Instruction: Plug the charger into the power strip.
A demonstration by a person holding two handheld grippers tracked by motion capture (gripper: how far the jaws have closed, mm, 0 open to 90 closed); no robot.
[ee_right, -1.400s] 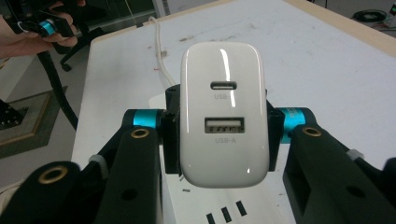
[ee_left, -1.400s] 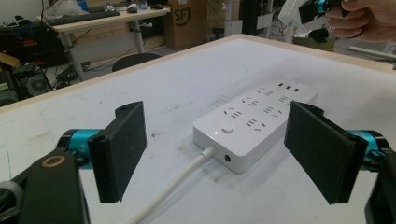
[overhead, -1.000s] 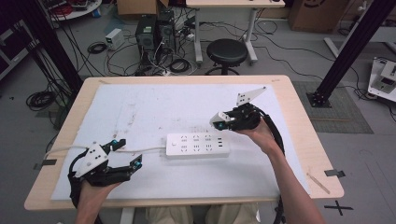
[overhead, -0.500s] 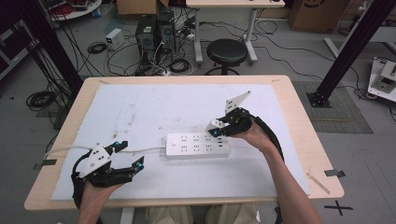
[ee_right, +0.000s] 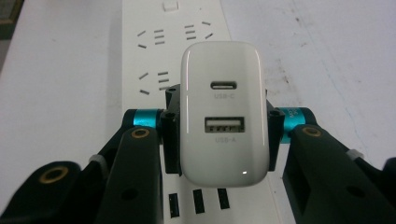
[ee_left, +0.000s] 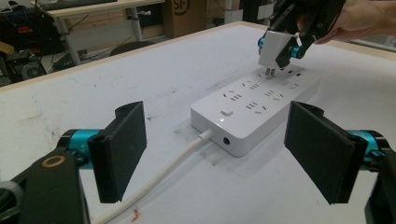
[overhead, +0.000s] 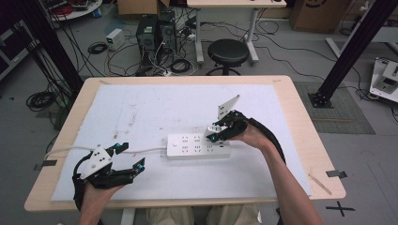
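While the strip lies flat on the bench with its long axis running across, straight under the right claw, that claw pinches the charger by its sides, prongs down and just above a socket near the strip's far end. The right hand is by far the nearer; the left claw hangs spread wide, well off by the cord end. The charger is white and glossy, with USB-C and USB-A ports on its back face.
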